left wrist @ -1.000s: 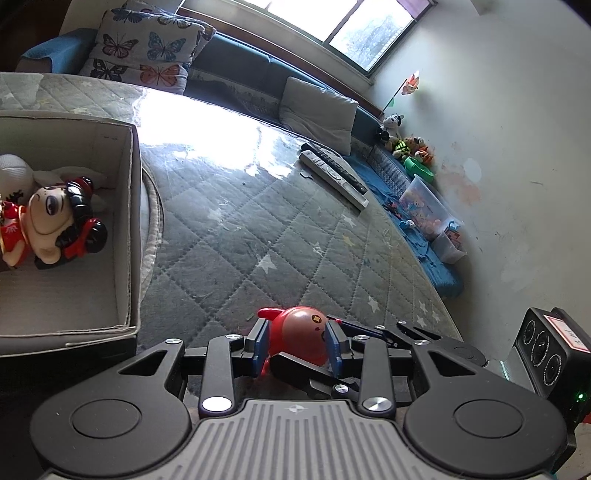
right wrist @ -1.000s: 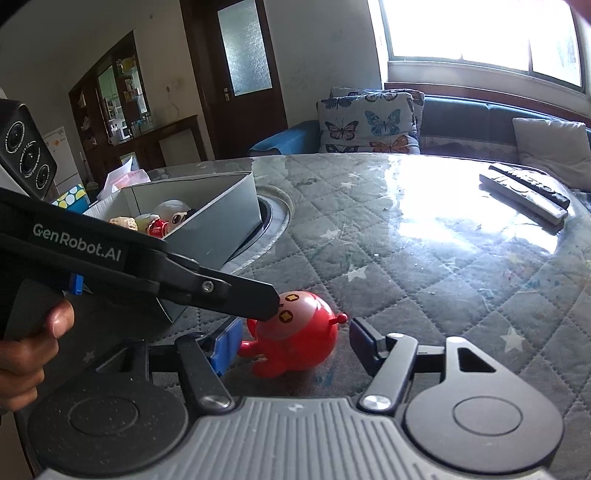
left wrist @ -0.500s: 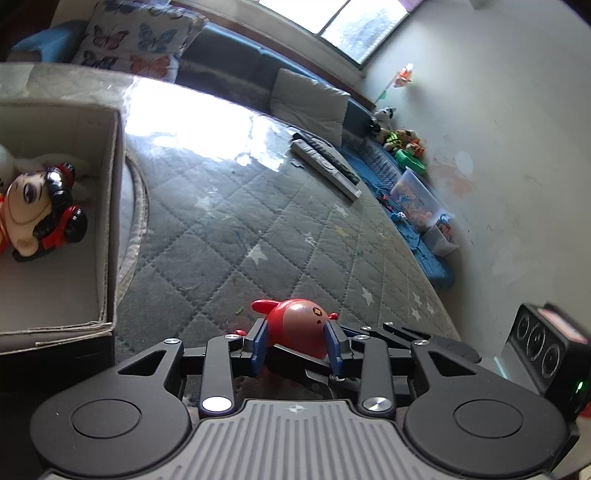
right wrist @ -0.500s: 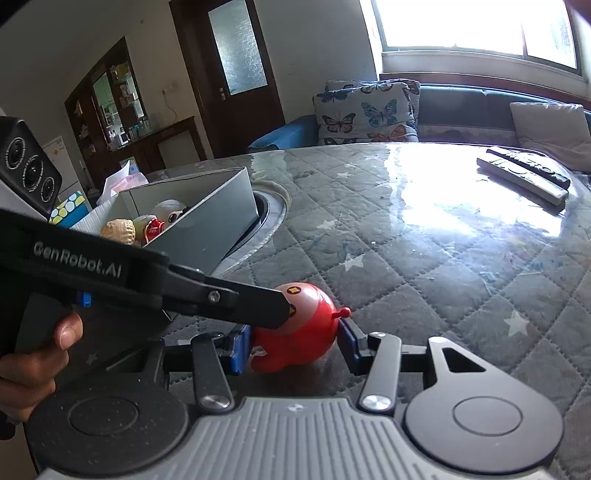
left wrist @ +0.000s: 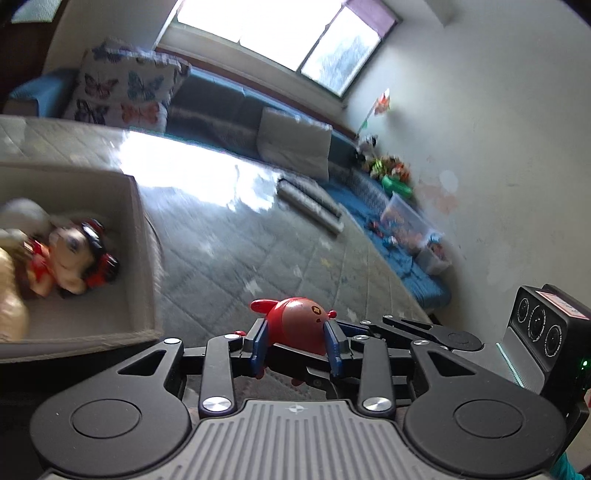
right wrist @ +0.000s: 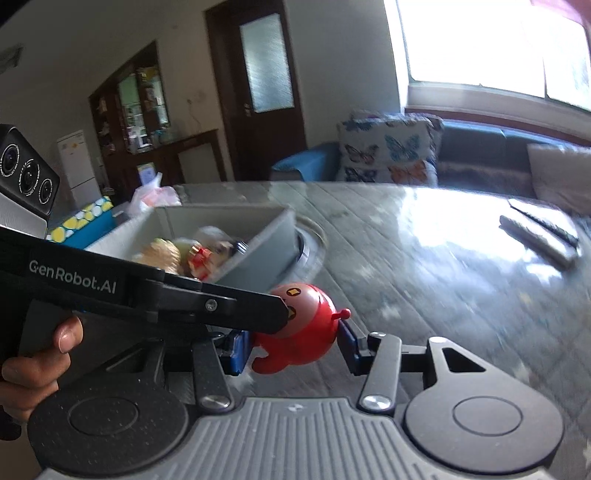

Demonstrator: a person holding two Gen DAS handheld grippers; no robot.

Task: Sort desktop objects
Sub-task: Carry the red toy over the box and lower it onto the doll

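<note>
Gripping the red toy (left wrist: 297, 325) between them, left tool (left wrist: 295, 345) and right tool (right wrist: 291, 349) both clench it.

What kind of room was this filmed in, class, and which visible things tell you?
Probably a home living room: a sofa with a butterfly cushion under a window, a wooden door, and toys by the wall.

Daylight is cast from the blown-out window (left wrist: 280, 33), and glare is thrown across the counter (left wrist: 207, 173). Motion blur is seen throughout; edges are bent by fisheye distortion.
</note>
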